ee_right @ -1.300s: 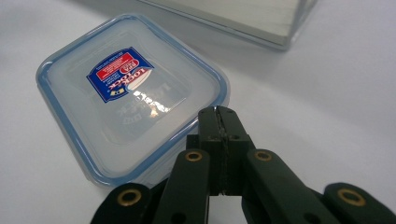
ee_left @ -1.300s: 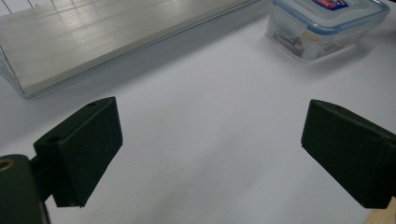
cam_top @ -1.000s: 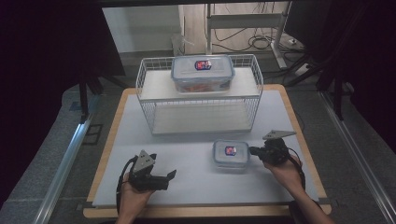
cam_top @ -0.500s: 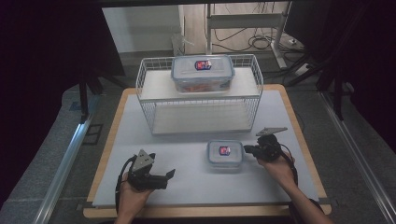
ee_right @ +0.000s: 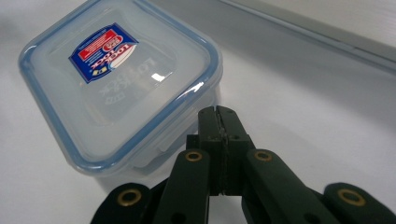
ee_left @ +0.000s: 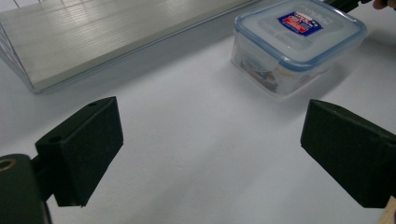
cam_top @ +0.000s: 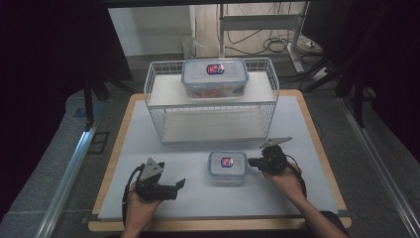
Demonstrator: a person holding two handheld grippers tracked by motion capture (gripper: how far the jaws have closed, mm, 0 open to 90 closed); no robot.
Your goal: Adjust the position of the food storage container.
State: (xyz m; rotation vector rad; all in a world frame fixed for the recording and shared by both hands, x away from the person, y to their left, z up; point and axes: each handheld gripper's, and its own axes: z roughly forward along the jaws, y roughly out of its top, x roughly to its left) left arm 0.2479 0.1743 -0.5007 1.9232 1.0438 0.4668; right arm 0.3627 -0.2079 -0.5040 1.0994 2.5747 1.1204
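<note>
A small clear container [cam_top: 227, 165] with a blue-rimmed lid and a red-and-blue label sits on the white mat in front of the wire rack. My right gripper [cam_top: 252, 161] is shut, jaws pressed together, with its tips against the container's right side. In the right gripper view the closed tips [ee_right: 218, 114] meet the lid's edge on the container [ee_right: 121, 88]. My left gripper [cam_top: 179, 184] rests near the mat's front left, open with nothing between its jaws. In the left gripper view [ee_left: 210, 130] the container [ee_left: 299, 42] lies farther off, beyond the open jaws.
A white wire rack [cam_top: 148, 94] stands at the back of the mat, with a larger lidded container [cam_top: 214, 78] on its top shelf. Its lower shelf [ee_left: 116, 37] lies to the left of the small container. The wooden table edge [cam_top: 218, 225] runs along the front.
My right gripper has moved left, and the small container has slid left with it. The left gripper has stayed where it was.
</note>
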